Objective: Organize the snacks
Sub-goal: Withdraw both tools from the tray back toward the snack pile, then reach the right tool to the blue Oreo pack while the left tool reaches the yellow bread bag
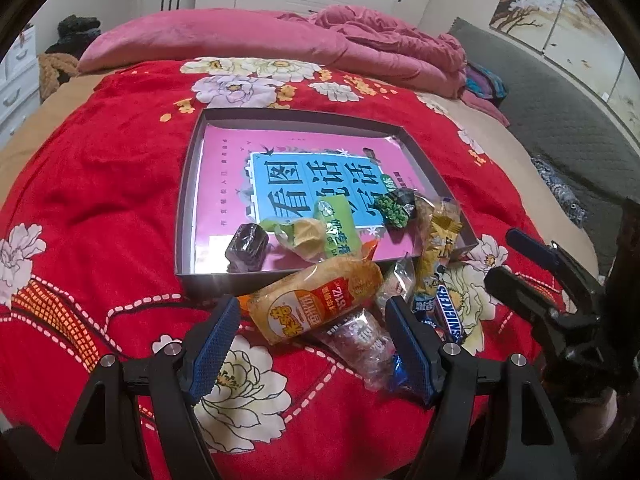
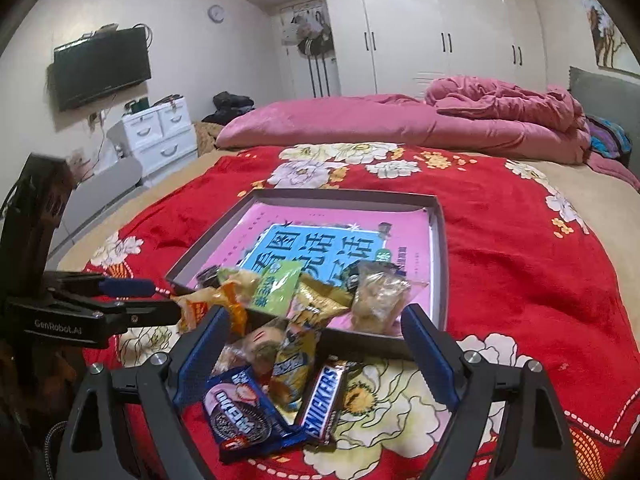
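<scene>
A shallow grey box [image 1: 188, 184] [image 2: 440, 240] with a pink and blue book in it lies on the red floral bedspread. Several snacks lie in its near part: a dark wrapped sweet [image 1: 248, 246], a green packet [image 1: 338, 224] [image 2: 276, 284], a clear bag of pale snacks [image 2: 378, 292]. A pile lies in front of the box: an orange bread packet [image 1: 316, 304], a yellow packet [image 2: 298, 344], a Snickers bar [image 1: 450, 312] [image 2: 324, 404] and a blue Oreo pack [image 2: 240, 412]. My left gripper [image 1: 316, 344] is open around the orange packet's near end. My right gripper [image 2: 316, 356] is open over the pile.
A folded pink quilt [image 2: 400, 124] lies across the far side of the bed. A white drawer unit [image 2: 160, 140] and a wall television [image 2: 102, 68] stand at the left. White wardrobes [image 2: 440, 28] fill the back wall. The grey headboard [image 1: 560, 92] runs along the right.
</scene>
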